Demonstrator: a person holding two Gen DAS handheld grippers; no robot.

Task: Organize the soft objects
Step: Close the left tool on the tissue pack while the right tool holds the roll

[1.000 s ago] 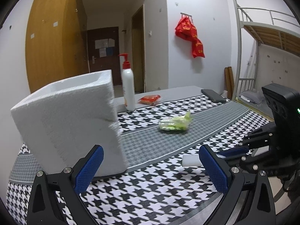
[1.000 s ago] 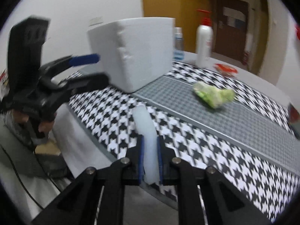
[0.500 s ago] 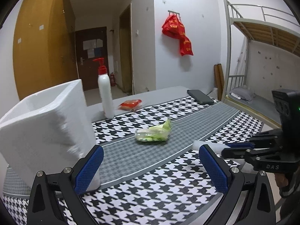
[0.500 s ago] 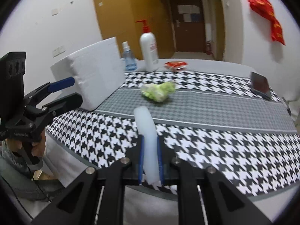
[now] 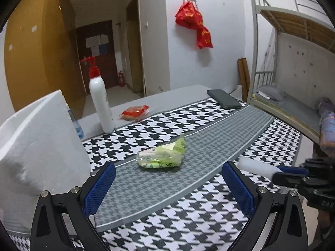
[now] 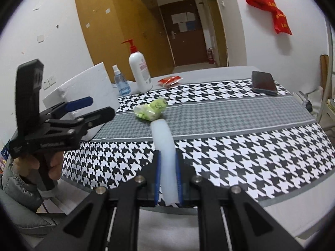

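While the pale translucent foam tube [image 6: 165, 146] is pinched at one end by the right hand-held gripper [image 6: 168, 167], light, squashy handling is judged; the left hand-held gripper [image 5: 167, 186] is held wide open, empty.

Left gripper [image 5: 168, 185]: jaws wide apart, nothing between the blue pads, tilted downward.
Left hand [image 6: 41, 167]: wrapped round the gripper's handle, grey sleeve below it.
Right gripper [image 6: 168, 165]: pads clamped on a white foam strip [image 6: 165, 146], tilted downward.
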